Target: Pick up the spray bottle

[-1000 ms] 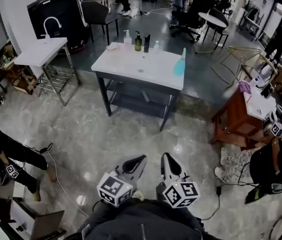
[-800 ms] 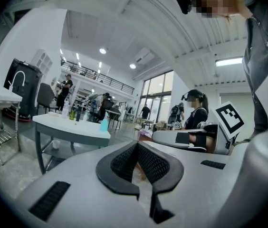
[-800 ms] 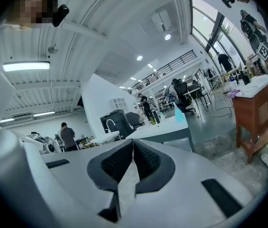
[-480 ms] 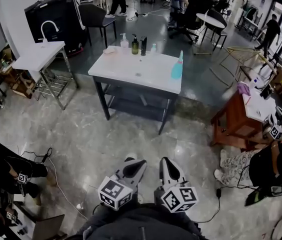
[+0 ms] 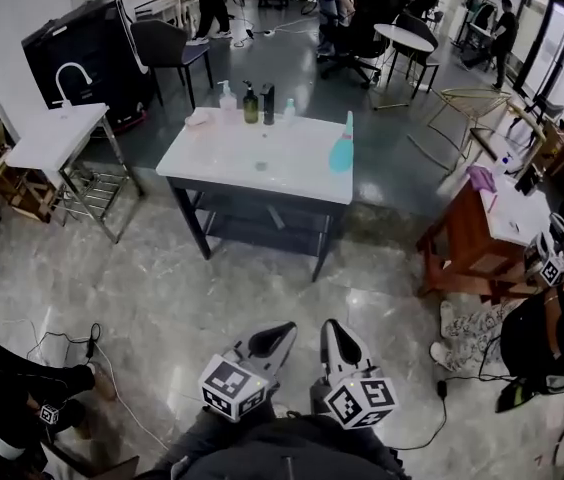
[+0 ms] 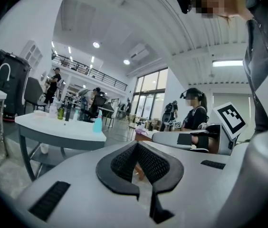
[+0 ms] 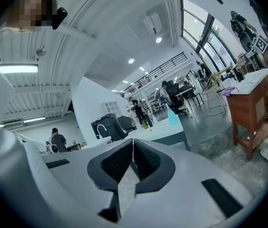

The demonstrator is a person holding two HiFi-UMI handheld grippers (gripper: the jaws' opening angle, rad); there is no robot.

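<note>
The teal spray bottle (image 5: 342, 145) is seen upright near the right edge of the white table (image 5: 224, 164), well apart from both grippers; its label is too small to be read; a pump dispenser (image 5: 226, 97), a green bottle (image 5: 250, 104) and a black bottle (image 5: 268, 103) are lined along the far edge; the left gripper (image 5: 274, 334) and right gripper (image 5: 334, 332) are held low, jaws pressed together on nothing.

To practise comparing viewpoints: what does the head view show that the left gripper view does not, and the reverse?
Only the head view shows the marker cube on the left gripper and the cable on the floor. Only the left gripper view shows the ceiling lights and the balcony railing. Both show the white table with the blue spray bottle standing on it, and the left gripper's jaws together, holding nothing.
</note>
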